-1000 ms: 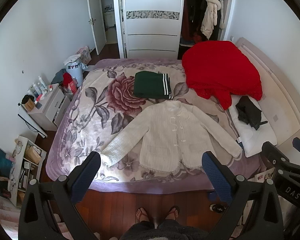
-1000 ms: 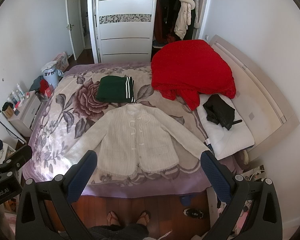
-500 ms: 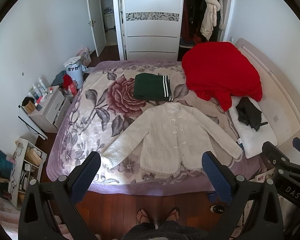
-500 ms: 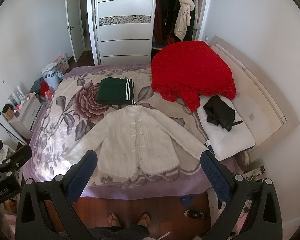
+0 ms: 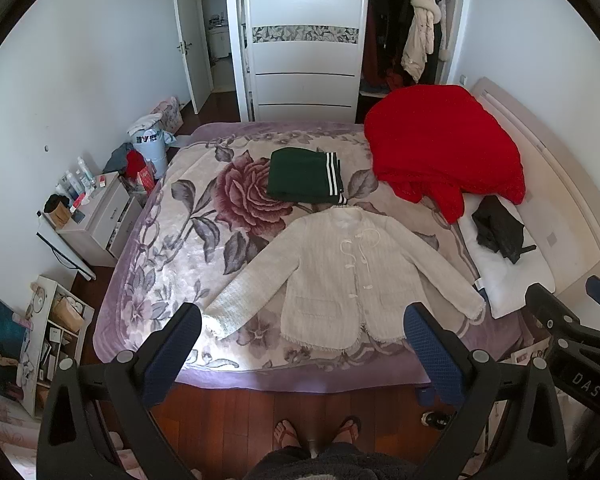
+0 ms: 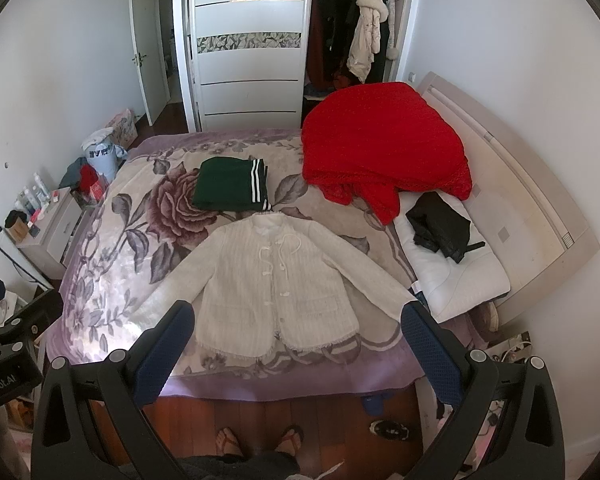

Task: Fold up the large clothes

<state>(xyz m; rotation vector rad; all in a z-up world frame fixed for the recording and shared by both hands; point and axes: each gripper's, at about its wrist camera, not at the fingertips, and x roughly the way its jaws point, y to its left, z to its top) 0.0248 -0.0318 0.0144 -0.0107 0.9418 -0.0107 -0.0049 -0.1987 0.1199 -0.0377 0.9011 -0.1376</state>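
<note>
Both held up well off the bed (image 5: 148,264), nothing grabbed. Left hand-held gripper (image 5: 301,344) sitting wide apart at bottom of frame, right hand-held gripper (image 6: 298,342) gaping just the same. Cream jacket (image 5: 339,276) lying flat mid-frame, sleeves spread, collar touching folded green top (image 5: 303,176). Red blanket (image 5: 443,144) bunching upper right.

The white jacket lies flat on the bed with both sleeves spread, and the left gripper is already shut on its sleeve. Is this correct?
Not quite. The white jacket does lie flat on the bed with both sleeves spread, but the left gripper is open and holds nothing; it hovers above the bed's near edge. The left wrist view shows its fingers wide apart.
</note>
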